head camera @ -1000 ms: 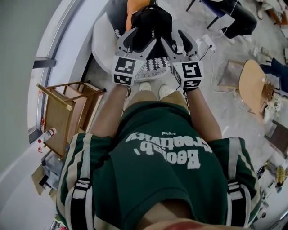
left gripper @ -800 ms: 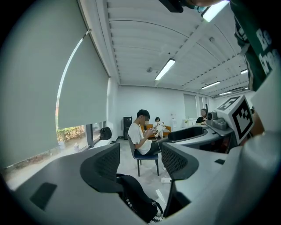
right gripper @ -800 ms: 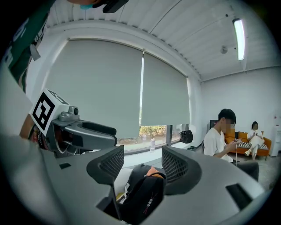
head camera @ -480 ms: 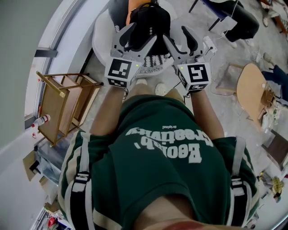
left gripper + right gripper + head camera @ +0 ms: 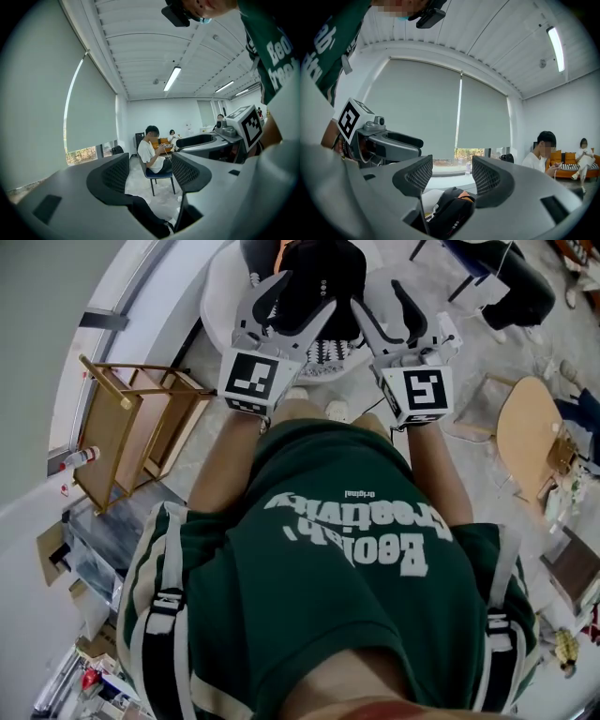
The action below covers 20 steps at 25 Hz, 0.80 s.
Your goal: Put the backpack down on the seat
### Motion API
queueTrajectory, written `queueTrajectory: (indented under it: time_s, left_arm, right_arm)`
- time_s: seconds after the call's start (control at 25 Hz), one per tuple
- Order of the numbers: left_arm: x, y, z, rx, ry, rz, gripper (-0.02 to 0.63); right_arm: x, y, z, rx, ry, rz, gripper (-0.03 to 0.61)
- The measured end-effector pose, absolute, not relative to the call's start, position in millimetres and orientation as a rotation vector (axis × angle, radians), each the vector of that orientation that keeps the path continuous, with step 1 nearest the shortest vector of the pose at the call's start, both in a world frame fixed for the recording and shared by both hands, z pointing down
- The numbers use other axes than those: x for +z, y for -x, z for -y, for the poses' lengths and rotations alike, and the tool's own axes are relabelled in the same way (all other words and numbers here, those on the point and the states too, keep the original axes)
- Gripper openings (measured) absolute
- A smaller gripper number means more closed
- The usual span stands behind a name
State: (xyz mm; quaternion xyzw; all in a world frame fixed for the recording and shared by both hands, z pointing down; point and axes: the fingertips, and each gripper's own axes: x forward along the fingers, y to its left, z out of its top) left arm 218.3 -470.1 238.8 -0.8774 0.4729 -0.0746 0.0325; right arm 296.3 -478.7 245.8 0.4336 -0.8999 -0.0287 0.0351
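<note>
Since one second ago: left gripper (image 5: 305,294) and right gripper (image 5: 378,296) higher in the head view and spread wider apart. Backpack (image 5: 314,273) nearer the top edge of that view. Jaw opening unchanged on both.

- Green shirt (image 5: 347,587): knit fabric with white lettering and striped sleeves. Fills the lower half of the head view.
- Seat (image 5: 217,296): white, rounded, smooth shell. Holds the backpack, black-and-white patterned fabric (image 5: 328,352) at its near edge and an orange piece (image 5: 465,193) behind the backpack.
- Wooden rack (image 5: 122,437): open frame of light wood bars, tilted, on the floor to the left of the seat.
- Round wooden tabletop (image 5: 525,432): flat, light wood, well apart to the right.
- Backpack: black, soft, bulging. Lying on the seat, beyond and between the two grippers. Row of small pale dots on its front panel.
- Left gripper: grey jaws with mesh-textured pads, standing apart, nothing clamped. Black fabric low at the jaw roots, contact not determinable. Seated person (image 5: 152,152) visible through the gap.
- Right gripper: same build, jaws apart, nothing clamped. Backpack in sight low in the gap, clear of both pads.
- White shoes (image 5: 302,395): on the floor just below the seat edge, between the forearms.
</note>
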Motion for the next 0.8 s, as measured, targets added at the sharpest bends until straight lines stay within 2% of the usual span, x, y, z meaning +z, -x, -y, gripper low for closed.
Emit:
queueTrajectory:
  time_s: [0.24, 0.4, 0.44, 0.48, 0.52, 0.56, 0.6, 0.64, 0.8]
  left_arm:
    - [242, -227, 458, -0.233, 2.676, -1.482, 0.306]
    - [236, -225, 452, -0.234, 2.630, -1.491, 0.237]
    - [234, -224, 451, -0.238, 2.621, -1.498, 0.212]
    - [233, -223, 450, -0.239, 2.612, -1.504, 0.187]
    - [232, -223, 449, -0.239, 2.602, -1.510, 0.169]
    - [231, -222, 447, -0.239, 2.590, -1.514, 0.125]
    - [230, -222, 446, -0.241, 2.581, -1.515, 0.040]
    - [230, -222, 444, -0.249, 2.576, -1.510, 0.018]
    - [234, -226, 440, -0.266, 2.584, -1.485, 0.018]
  right_arm:
    - [250, -304, 470, -0.097, -1.288, 2.779, 0.261]
    - [244, -300, 464, -0.168, -1.263, 2.802, 0.252]
    - [240, -301, 463, -0.211, -1.274, 2.814, 0.201]
    - [236, -303, 461, -0.250, -1.286, 2.820, 0.119]
    - [234, -304, 458, -0.278, -1.286, 2.823, 0.081]
    - [233, -304, 456, -0.292, -1.275, 2.827, 0.044]
    - [232, -303, 453, -0.293, -1.260, 2.833, 0.036]
    - [232, -303, 452, -0.287, -1.249, 2.838, 0.035]
    - [231, -305, 449, -0.259, -1.233, 2.860, 0.034]
